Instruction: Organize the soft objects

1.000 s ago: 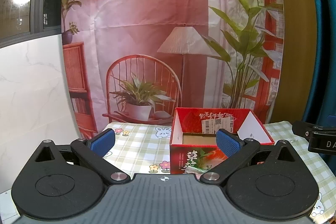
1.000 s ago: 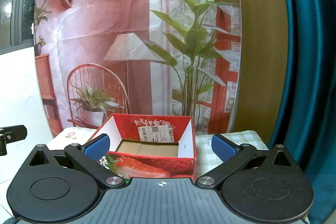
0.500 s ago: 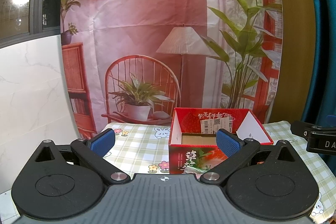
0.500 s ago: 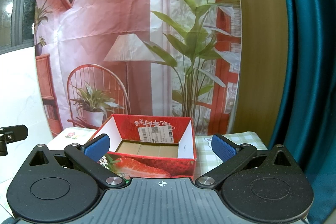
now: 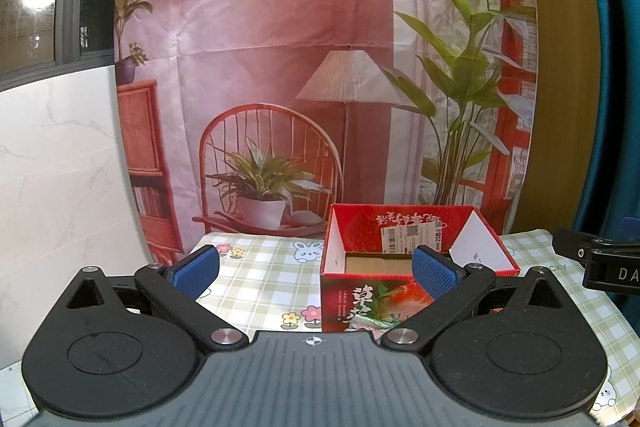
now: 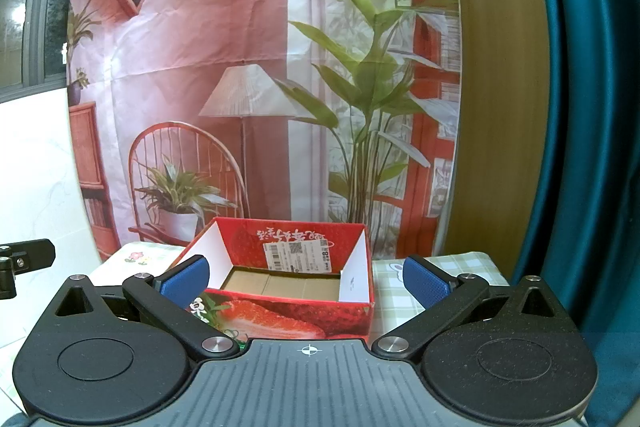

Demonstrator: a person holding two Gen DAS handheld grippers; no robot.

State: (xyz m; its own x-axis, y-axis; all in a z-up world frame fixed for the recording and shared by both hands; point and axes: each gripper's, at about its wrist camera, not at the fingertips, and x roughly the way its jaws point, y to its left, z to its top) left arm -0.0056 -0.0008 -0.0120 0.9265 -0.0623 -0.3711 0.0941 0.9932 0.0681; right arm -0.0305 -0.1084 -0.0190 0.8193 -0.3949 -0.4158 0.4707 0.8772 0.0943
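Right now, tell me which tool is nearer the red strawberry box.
Right, probably, by little. The right tool faces the box head-on, box between its open fingers; the left tool stands off to the box's left, also open.

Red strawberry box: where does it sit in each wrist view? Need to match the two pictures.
Left wrist: the red strawberry box sits right of centre on the checked tablecloth, partly behind the right blue pad.
Right wrist: the box sits just left of centre, between the open jaws, its strawberry-printed front facing the camera.
Shared landmark: the white shipping label on the box's inner back wall, also seen at.
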